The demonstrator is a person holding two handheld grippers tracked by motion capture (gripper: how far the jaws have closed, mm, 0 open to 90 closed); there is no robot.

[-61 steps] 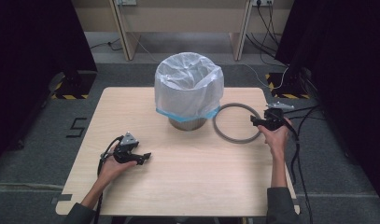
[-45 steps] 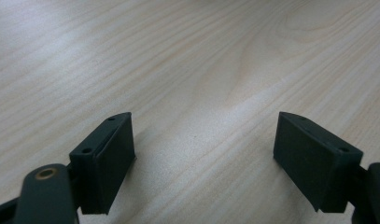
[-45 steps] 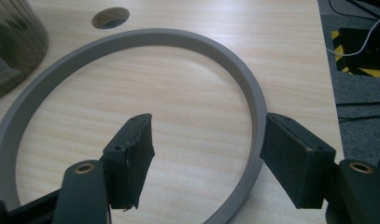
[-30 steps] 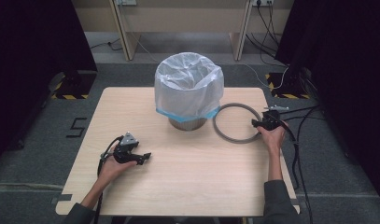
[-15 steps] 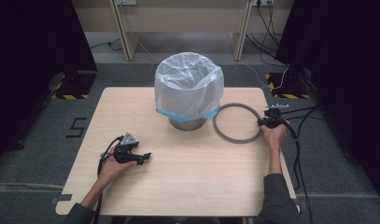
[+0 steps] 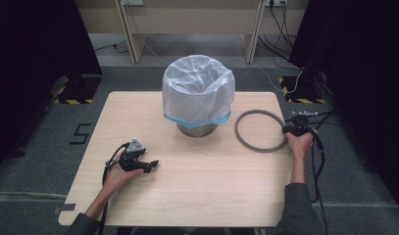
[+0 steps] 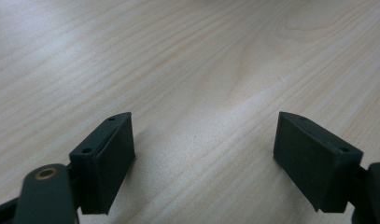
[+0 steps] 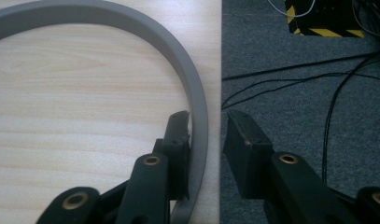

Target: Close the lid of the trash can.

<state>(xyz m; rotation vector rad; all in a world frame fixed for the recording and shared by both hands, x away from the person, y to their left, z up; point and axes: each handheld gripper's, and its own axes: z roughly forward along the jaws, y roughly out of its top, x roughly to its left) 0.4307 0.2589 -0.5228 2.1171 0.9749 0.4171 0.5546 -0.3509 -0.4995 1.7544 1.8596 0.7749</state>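
jaws: left gripper wide, empty | right gripper just closing around grey ring, gap remains | bin: bag-lined

A bin lined with a clear plastic bag stands at the bench's twelve o'clock side.

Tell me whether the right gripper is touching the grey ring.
Touching. In the right gripper view the ring runs between the right gripper jaws; the left jaw lies against its inner edge, while a gap separates the other jaw from it.
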